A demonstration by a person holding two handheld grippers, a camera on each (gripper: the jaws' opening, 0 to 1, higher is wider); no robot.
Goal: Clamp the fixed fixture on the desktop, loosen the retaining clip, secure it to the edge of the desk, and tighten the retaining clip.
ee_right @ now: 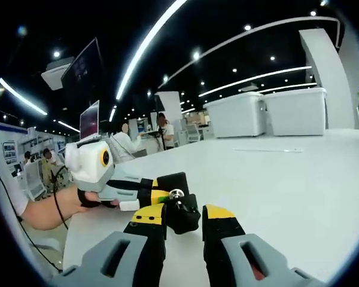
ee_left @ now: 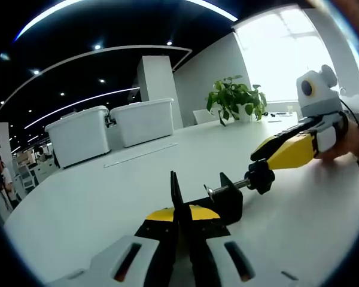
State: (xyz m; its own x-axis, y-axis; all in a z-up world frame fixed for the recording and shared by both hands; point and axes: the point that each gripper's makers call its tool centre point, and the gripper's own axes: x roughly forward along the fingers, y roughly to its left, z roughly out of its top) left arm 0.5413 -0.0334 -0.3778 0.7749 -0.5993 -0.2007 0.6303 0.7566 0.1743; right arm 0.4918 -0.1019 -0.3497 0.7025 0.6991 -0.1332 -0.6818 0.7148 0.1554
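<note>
A black C-clamp fixture (ee_left: 224,200) rests on the white desk (ee_left: 96,197), its threaded screw pointing right and ending in a black knob (ee_left: 261,177). My left gripper (ee_left: 180,210) is shut on the clamp's thin upright black plate. My right gripper (ee_left: 270,160), with yellow and black jaws, comes in from the right and is shut on that knob. In the right gripper view the knob (ee_right: 184,220) sits pinched between my right gripper's (ee_right: 183,210) jaws. Behind it lies the clamp body (ee_right: 170,180), held from the left by the left gripper (ee_right: 149,192).
Two white lidded bins (ee_left: 78,134) (ee_left: 145,119) stand at the desk's far side, with a potted plant (ee_left: 236,98) by the bright window. A hand (ee_right: 54,212) holds the left gripper near the desk's edge (ee_right: 75,230). Several people and a monitor (ee_right: 88,122) are in the background.
</note>
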